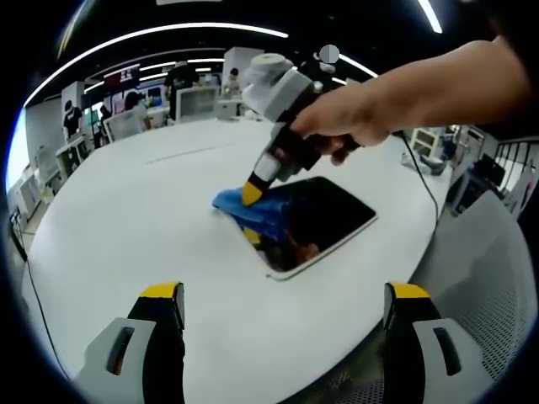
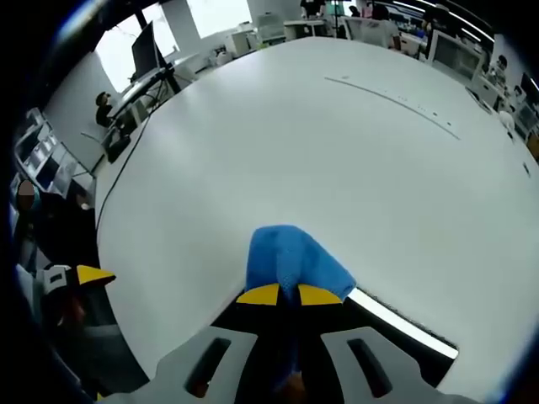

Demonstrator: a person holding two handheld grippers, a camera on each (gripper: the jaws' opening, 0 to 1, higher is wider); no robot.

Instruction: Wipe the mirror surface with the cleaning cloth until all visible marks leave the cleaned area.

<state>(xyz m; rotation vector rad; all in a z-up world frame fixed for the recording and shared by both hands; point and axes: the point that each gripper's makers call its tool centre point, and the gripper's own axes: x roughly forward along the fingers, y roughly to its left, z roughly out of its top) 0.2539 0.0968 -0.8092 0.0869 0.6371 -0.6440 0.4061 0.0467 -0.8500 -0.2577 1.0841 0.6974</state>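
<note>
A dark rectangular mirror (image 1: 324,220) with a white frame lies flat on the round white table (image 1: 143,219). A blue cleaning cloth (image 1: 238,207) rests on the mirror's left corner. My right gripper (image 1: 252,194), held by a hand, points down and is shut on the cloth. In the right gripper view its yellow-tipped jaws (image 2: 290,295) pinch the blue cloth (image 2: 290,257), with the mirror's edge (image 2: 396,324) just below. My left gripper (image 1: 285,296) is open and holds nothing, close to the table's near edge and short of the mirror.
A black cable (image 1: 426,183) runs over the table to the right of the mirror. A grey perforated surface (image 1: 493,278) lies beyond the table's edge. Desks with monitors (image 1: 198,101) and people stand in the background. The white tabletop (image 2: 320,126) stretches ahead of the right gripper.
</note>
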